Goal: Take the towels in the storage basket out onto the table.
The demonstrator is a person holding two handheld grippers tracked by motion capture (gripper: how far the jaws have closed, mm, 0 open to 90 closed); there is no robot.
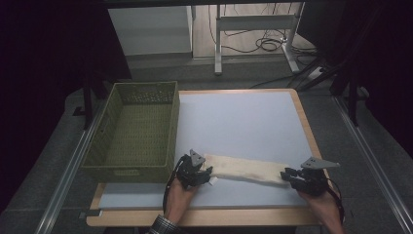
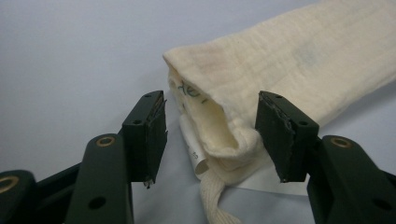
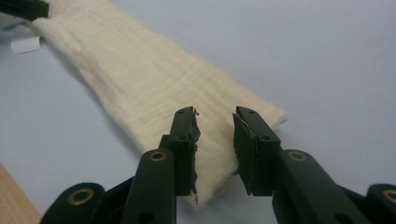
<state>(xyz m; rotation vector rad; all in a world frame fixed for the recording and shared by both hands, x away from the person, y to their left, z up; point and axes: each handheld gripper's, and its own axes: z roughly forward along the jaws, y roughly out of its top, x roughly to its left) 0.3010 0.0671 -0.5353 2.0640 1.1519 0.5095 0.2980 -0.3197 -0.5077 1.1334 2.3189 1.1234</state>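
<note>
Folding looks partly done: the cream towel point(image 1: 246, 168) lies as a narrow folded strip on the table point(image 1: 243, 122) beside the green basket point(image 1: 139, 131), with left gripper point(image 1: 207, 171) and right gripper point(image 1: 286, 174) both apart, straddling its two ends, nothing clamped yet.

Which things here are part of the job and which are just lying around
In the job: cloth, left gripper and right gripper, each open at one end of it.
Lying about: basket, desk frame, cables.
</note>
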